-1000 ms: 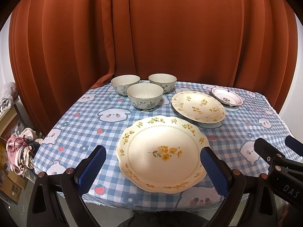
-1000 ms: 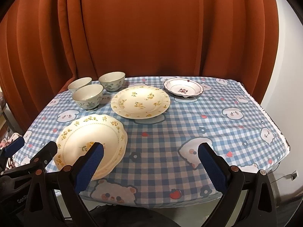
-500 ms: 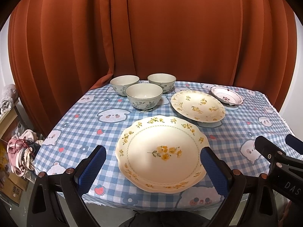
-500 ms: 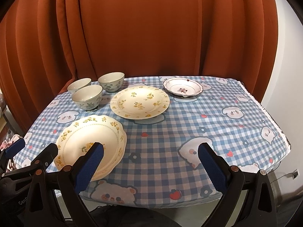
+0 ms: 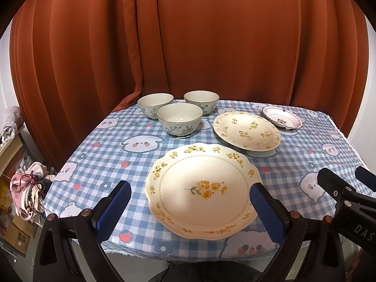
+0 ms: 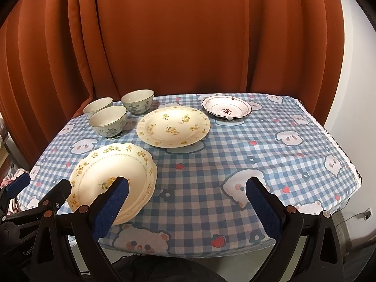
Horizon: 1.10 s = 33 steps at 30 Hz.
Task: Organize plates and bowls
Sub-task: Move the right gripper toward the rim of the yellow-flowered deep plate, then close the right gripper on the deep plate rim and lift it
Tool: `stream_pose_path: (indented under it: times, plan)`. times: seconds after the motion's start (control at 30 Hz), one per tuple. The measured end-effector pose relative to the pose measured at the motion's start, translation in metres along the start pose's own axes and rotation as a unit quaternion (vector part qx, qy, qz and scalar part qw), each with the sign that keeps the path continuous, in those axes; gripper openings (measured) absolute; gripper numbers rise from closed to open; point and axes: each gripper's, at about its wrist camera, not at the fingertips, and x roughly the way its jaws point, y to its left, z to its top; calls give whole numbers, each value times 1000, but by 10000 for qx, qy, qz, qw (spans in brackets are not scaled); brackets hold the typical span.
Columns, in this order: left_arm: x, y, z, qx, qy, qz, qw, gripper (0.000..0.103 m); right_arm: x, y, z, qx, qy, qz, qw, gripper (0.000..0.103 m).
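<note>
Plates (image 5: 202, 188) and bowls (image 5: 179, 119) sit on the checked table (image 6: 270, 155). My left gripper (image 5: 190, 209) and right gripper (image 6: 188, 202) are wide apart, holding nothing.

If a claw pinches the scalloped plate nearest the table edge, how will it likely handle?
The scalloped plate looks like glazed ceramic: probably rigid, slick and chippable. In the right wrist view it seems to top a stack, so pushing may shift the plates beneath.

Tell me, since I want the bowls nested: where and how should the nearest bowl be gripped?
Probably by the near rim of the front bowl, one of the jaws inside and one outside, coming from above. It stands upright and open, its wall thin, with the other bowls close behind.
</note>
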Motion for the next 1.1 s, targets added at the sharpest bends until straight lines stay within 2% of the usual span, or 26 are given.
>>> stream_pose_path:
  times: [0.67,0.93,1.1]
  plan:
    - [14,6,13,178,205,-89,9996,101,8,8,3,155,173,-125,9997,101]
    - [46,20,36,352,433,-81,9984,100,36,27,20,251,425,-230,9985,101]
    - [78,38,45,387,720,-51,9966,100,67,47,30,282,708,-225,9968,101]
